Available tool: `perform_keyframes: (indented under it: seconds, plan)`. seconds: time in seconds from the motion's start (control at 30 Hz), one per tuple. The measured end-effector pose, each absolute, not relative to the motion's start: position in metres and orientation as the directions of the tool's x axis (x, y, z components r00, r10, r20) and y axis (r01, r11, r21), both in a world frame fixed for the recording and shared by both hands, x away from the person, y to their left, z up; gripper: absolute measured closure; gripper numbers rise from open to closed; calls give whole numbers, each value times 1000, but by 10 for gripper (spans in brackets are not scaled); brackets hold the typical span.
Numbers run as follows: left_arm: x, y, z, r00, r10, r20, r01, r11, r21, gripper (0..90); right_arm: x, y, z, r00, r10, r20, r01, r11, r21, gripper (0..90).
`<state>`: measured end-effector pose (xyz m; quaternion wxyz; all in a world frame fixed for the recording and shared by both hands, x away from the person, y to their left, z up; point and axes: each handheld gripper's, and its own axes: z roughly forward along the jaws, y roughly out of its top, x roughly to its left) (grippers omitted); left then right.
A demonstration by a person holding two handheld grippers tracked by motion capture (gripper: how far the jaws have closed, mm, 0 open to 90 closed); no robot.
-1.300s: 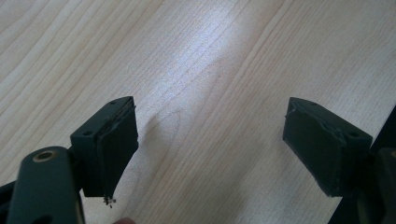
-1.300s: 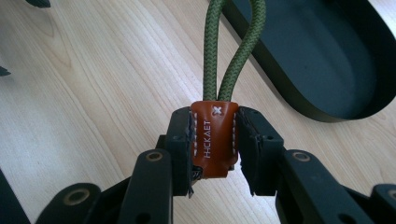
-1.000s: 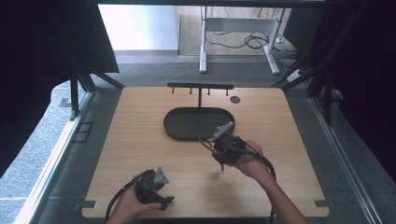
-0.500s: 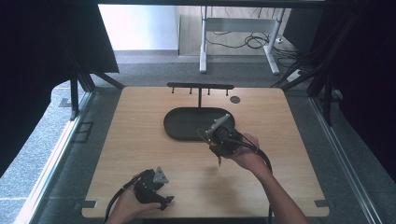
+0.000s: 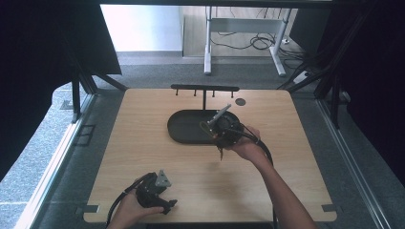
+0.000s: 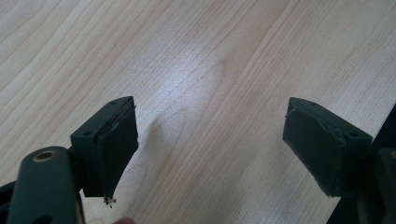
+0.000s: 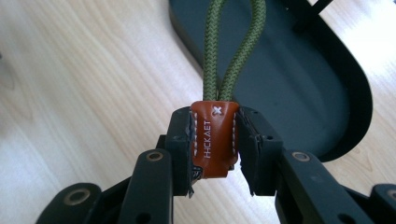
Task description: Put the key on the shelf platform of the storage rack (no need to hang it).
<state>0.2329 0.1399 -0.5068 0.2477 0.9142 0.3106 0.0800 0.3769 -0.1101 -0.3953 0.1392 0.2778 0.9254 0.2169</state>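
The right gripper (image 7: 215, 140) was shut tight on a small brown leather tab (image 7: 214, 140), with one black pad pressing on each side of it. This showed in the lower middle of the right gripper view. White stitches and small white letters ran down the tab. A green cord loop (image 7: 233, 46) came out of the top of the tab and went up to the top edge of that frame. Behind the loop, in the upper right of the frame, lay a black oval tray (image 7: 327, 93) on the wooden table (image 7: 70, 70). In the high view the right gripper (image 5: 220, 128) was near the middle of the frame, over the right end of the tray (image 5: 186, 129). Behind the tray, a bit higher in the frame, stood a thin black rack with small pegs (image 5: 205, 88). The left gripper (image 5: 157, 191) sat low and left of middle in the high view, on the table near its front edge. In the left gripper view its jaws stood wide apart, with bare wood (image 6: 210, 93) between them and nothing held.
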Motion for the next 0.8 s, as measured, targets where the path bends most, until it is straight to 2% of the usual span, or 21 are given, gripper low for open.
perform_keyframes:
  seconds: [0.47, 0.8]
  plan:
    - [233, 142, -506, 788, 615, -11, 535, -676, 507, 186, 416, -106, -393, -786, 605, -128, 480, 728, 490, 677]
    - [233, 141, -506, 795, 607, -11, 528, -683, 505, 186, 454, -110, -391, -749, 655, -103, 514, 672, 533, 677]
